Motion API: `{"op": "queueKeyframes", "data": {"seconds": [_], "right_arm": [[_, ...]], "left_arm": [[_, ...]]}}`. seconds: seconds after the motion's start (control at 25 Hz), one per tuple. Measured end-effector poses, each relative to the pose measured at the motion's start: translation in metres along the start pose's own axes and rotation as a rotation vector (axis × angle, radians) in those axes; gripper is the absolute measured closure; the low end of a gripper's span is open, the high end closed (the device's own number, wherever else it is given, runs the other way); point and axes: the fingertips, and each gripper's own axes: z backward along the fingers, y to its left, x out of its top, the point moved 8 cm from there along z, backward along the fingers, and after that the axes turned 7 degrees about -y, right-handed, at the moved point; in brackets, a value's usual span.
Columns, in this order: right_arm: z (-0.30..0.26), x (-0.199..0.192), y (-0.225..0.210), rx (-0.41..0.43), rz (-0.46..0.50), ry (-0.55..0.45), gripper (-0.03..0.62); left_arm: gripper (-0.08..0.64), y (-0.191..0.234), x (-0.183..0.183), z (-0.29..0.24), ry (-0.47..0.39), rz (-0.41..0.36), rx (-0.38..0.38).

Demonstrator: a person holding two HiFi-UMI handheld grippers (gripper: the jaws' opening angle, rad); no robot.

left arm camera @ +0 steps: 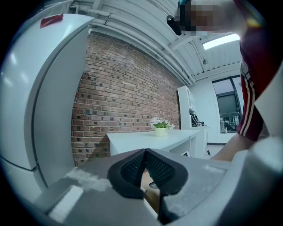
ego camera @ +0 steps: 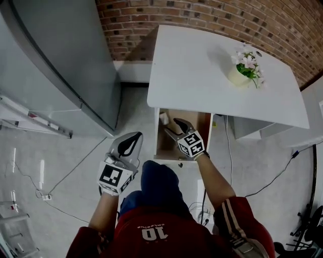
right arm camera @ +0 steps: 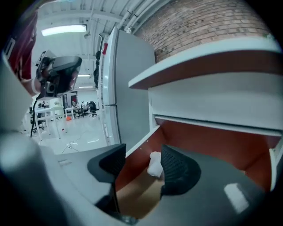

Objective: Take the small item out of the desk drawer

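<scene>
The white desk (ego camera: 202, 65) has its drawer (ego camera: 202, 133) pulled out, showing a brown wooden inside. A small white item (ego camera: 164, 118) lies in the drawer's far left corner. My right gripper (ego camera: 174, 127) is lowered into the drawer, just right of the item, and stands open. In the right gripper view the small white item (right arm camera: 154, 164) shows beyond the gap between the jaws of my right gripper (right arm camera: 143, 165), untouched. My left gripper (ego camera: 130, 145) hangs over the floor left of the drawer, shut and empty. Its closed pads (left arm camera: 132, 167) meet in the left gripper view.
A tall grey cabinet (ego camera: 60, 60) stands left of the desk, against a brick wall (ego camera: 212, 15). A small pot of flowers (ego camera: 245, 70) sits on the desk top. The person's knee (ego camera: 159, 181) is right before the drawer front. Cables (ego camera: 272, 181) trail over the floor.
</scene>
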Motion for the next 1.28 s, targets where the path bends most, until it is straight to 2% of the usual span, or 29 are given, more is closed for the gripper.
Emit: {"op": "queueKeyframes", "data": {"seconds": [0.2,0.48,0.6,0.68,0.92,1.04,1.28], "right_arm": [[-0.045,-0.039,-0.015,-0.014,0.024,0.043,0.342],[-0.077,-0.074,-0.025,-0.057,-0.033,0.134,0.345],[-0.08,-0.08,-0.026,-0.073,-0.043,0.177,0.362],[-0.08,-0.081,-0.031,-0.089,-0.037,0.207,0.42],[-0.057,-0.045,-0.021,-0.123,0.005,0.204,0.436],[-0.036,-0.018,-0.007,-0.128,0.0,0.2,0.436],[0.018,0.046,0.017,-0.17,0.008,0.164,0.436]], "left_arm": [[0.557,0.011,-0.034,-0.012,0.007,-0.007,0.009],[0.557,0.024,-0.05,-0.022,0.022,0.003,0.007],[0.557,0.027,-0.046,-0.025,0.022,0.015,0.013],[0.557,0.029,-0.042,-0.026,0.031,0.019,0.019],[0.557,0.027,-0.009,-0.015,0.068,-0.022,0.002],[0.557,0.025,0.021,-0.007,0.072,-0.011,0.004],[0.557,0.003,0.086,0.01,0.089,-0.009,-0.048]]}}
